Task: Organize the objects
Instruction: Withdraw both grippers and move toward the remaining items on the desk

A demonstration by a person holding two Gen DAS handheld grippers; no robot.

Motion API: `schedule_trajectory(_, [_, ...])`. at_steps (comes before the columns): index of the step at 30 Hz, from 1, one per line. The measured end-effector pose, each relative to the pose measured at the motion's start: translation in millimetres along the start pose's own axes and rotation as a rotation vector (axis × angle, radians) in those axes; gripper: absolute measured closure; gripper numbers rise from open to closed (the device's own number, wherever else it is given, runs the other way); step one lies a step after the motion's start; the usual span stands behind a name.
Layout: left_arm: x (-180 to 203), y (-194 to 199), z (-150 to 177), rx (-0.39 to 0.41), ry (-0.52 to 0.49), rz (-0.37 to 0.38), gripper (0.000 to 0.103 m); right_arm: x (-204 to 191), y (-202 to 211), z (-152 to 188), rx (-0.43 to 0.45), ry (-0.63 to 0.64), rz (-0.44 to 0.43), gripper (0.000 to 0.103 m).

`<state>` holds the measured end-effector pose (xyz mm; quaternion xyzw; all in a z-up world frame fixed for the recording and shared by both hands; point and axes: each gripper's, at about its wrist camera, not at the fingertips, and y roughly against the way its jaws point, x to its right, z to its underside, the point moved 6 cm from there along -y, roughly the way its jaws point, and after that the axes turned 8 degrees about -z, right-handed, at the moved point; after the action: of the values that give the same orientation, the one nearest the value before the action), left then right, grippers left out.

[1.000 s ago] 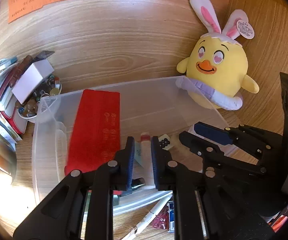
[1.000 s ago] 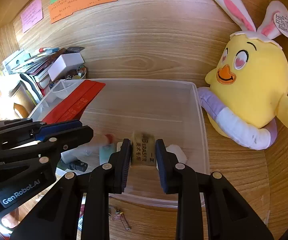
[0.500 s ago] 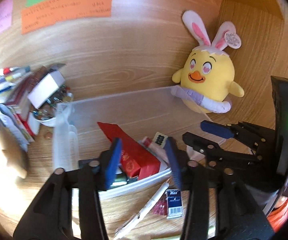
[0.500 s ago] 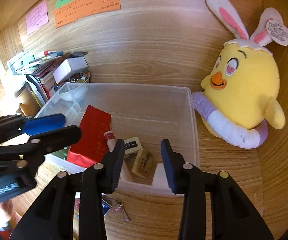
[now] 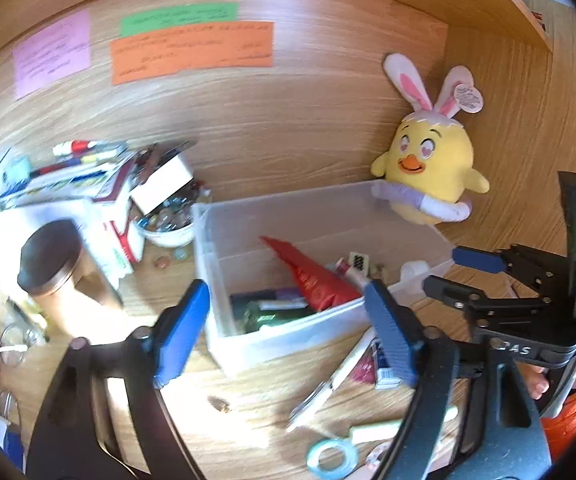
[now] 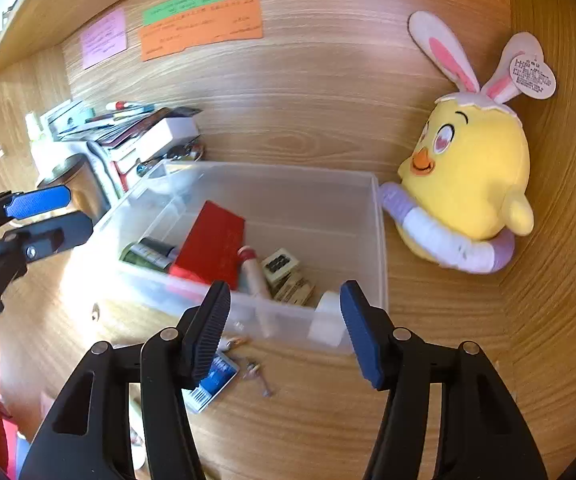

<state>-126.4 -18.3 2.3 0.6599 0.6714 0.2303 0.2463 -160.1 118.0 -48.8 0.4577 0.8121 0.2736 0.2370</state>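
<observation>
Holding both tongs, left point(image 5: 284, 332) and right point(image 6: 284, 332), opening and empty, I see the clear bin point(image 6: 380, 240) mid-frame partly filled; pen point(image 5: 328, 384), tape ring point(image 5: 332, 456) and blue card point(image 6: 212, 380) remain on the worktop point(image 6: 428, 320)

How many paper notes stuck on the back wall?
3: pink note at left, green strip right of it, orange sheet just under the green. None looks hidden.
</observation>
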Motion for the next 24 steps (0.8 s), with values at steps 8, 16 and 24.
schedule_trajectory(8, [-24, -10, 38, -0.085, 0.024, -0.035, 0.019, -16, -10, 24, -0.057, -0.004, -0.025, 0.048])
schedule_trajectory(16, [-40, -23, 80, -0.159, 0.032, -0.060, 0.020, -28, -44, 52, -0.170, -0.021, -0.052, 0.048])
schedule_trajectory(24, [-47, -36, 107, -0.237, 0.030, -0.047, 0.042, -39, -54, 61, -0.202, 0.000, -0.038, 0.049])
